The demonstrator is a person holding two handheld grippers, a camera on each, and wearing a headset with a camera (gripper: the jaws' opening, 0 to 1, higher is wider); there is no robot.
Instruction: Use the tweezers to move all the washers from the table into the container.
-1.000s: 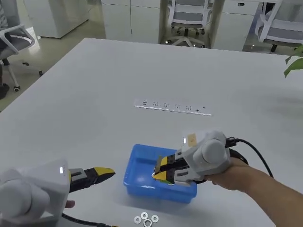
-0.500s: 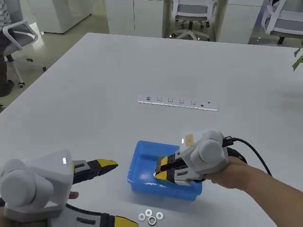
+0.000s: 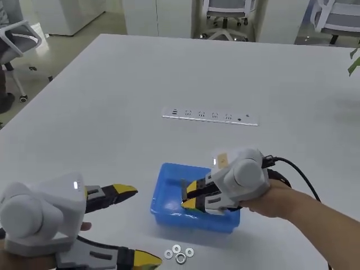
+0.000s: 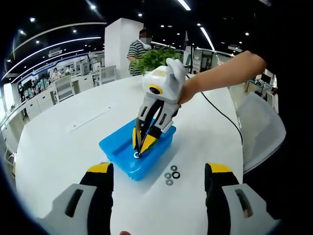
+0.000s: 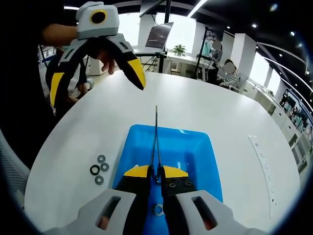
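Observation:
A blue container (image 3: pixel 191 220) sits on the white table near me. My right gripper (image 3: pixel 185 202) hangs over it, shut on thin metal tweezers (image 5: pixel 156 142) that point forward above the container (image 5: pixel 195 152). One washer (image 5: pixel 159 209) lies on the blue floor beneath the jaws. Several washers (image 3: pixel 179 254) are clustered on the table just in front of the container, and appear as washers (image 5: pixel 99 169) beside its left wall. My left gripper (image 3: pixel 147 225) stands open to the left of the container, with nothing between its jaws. I cannot tell whether the tweezers grip a washer.
A white power strip (image 3: pixel 209 117) is set flat in the table beyond the container. Office chairs (image 3: pixel 225 14) stand past the far edge. The right gripper's black cable (image 3: pixel 298 180) trails to the right. A green plant (image 4: pixel 156 56) stands behind the arm.
The head camera has shifted a little. My right gripper stays over the container with the tweezers. More of my left gripper's lower jaw has come into view. The washers on the table have not moved.

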